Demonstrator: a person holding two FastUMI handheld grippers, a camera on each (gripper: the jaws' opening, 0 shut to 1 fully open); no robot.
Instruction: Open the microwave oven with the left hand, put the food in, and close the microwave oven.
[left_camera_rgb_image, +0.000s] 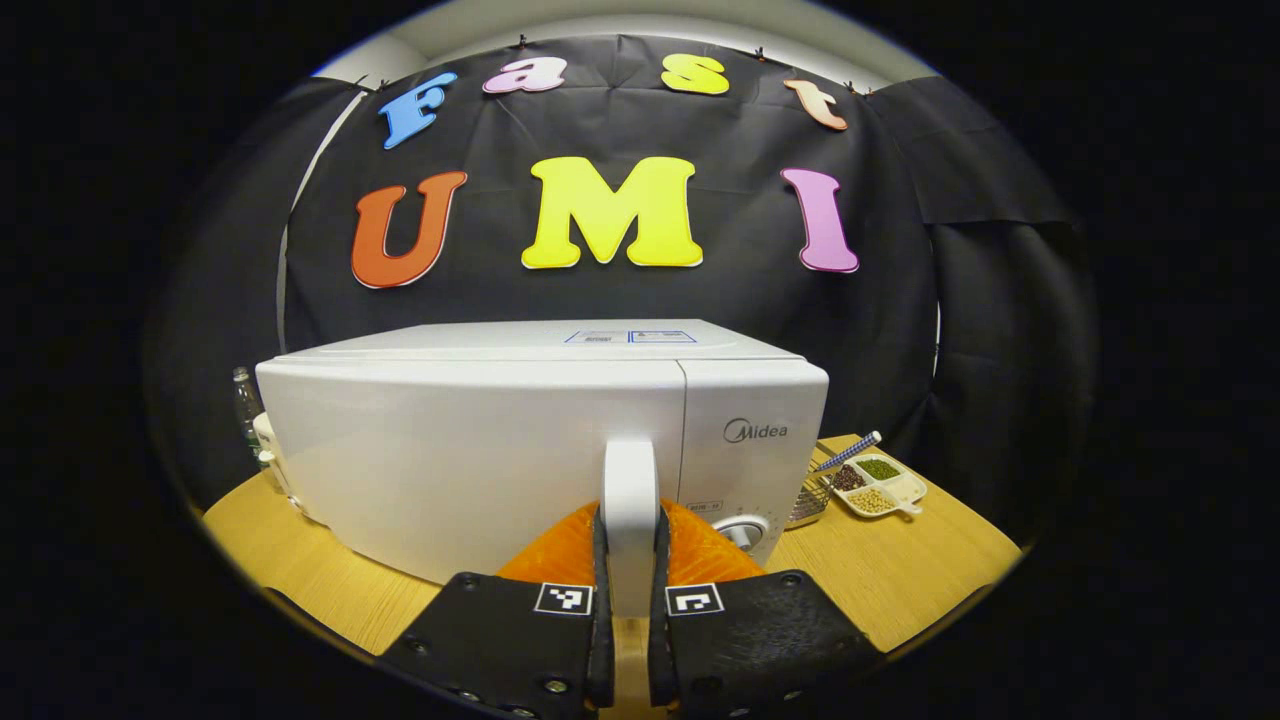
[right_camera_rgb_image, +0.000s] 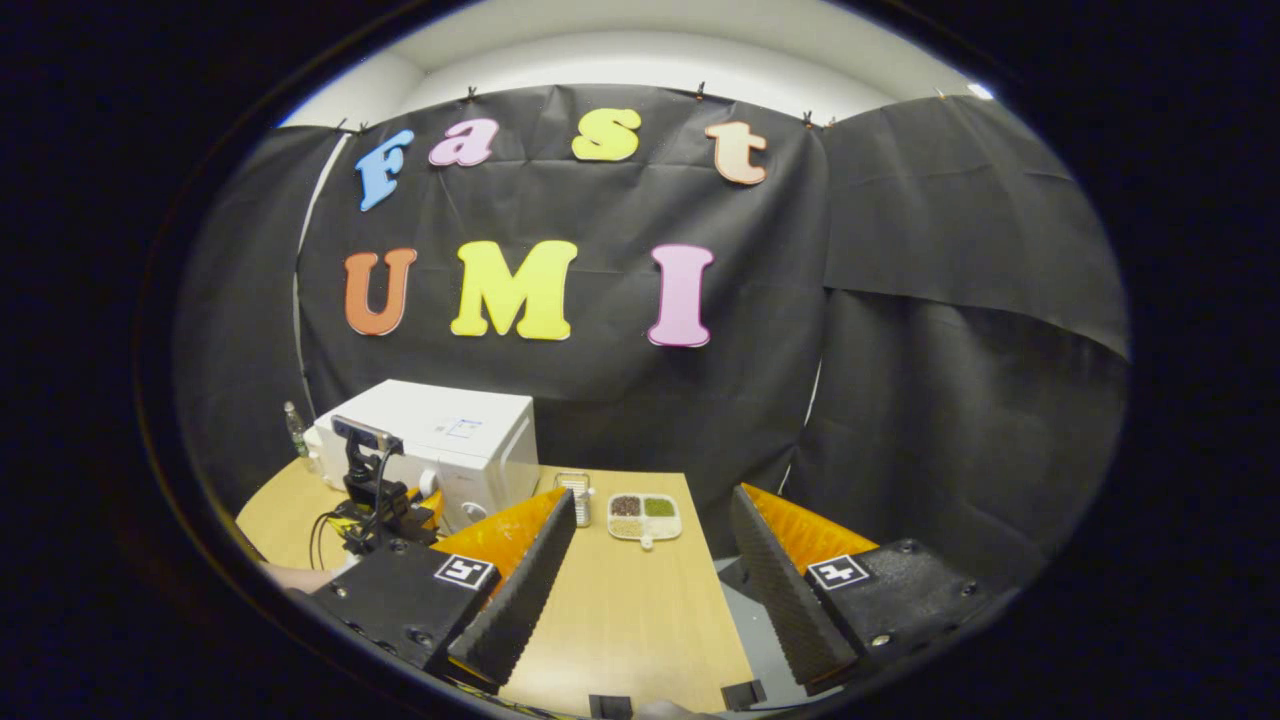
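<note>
In the left gripper view the left gripper (left_camera_rgb_image: 630, 560) is clenched on the white handle (left_camera_rgb_image: 630, 500) of the microwave oven (left_camera_rgb_image: 480, 440): the handle stands upright between the two fingers, which press on it from either side. The oven's door (left_camera_rgb_image: 470, 450) is straight ahead of that gripper and looks shut, flush with the control panel (left_camera_rgb_image: 755, 450) to its right, where a round dial (left_camera_rgb_image: 742, 530) sits low beside the right finger. Further right of the gripper, on the wooden table (left_camera_rgb_image: 900, 570), lies a white divided dish of food (left_camera_rgb_image: 880, 485) with green, brown and pale grains in separate compartments; a small wire basket (left_camera_rgb_image: 810, 500) with a striped handle stands between the dish and the oven. To the left, behind the oven's far corner, a clear bottle (left_camera_rgb_image: 245, 400) shows. The right gripper view takes in the scene from farther back: the right gripper (right_camera_rgb_image: 650, 560) is released, its fingers spread wide and holding nothing, above the table. Ahead between its fingers lies the same dish (right_camera_rgb_image: 645, 517), well apart from them, and ahead to its left sits the oven (right_camera_rgb_image: 450, 440), with the left gripper's body and camera (right_camera_rgb_image: 370, 480) against the oven's front.
</note>
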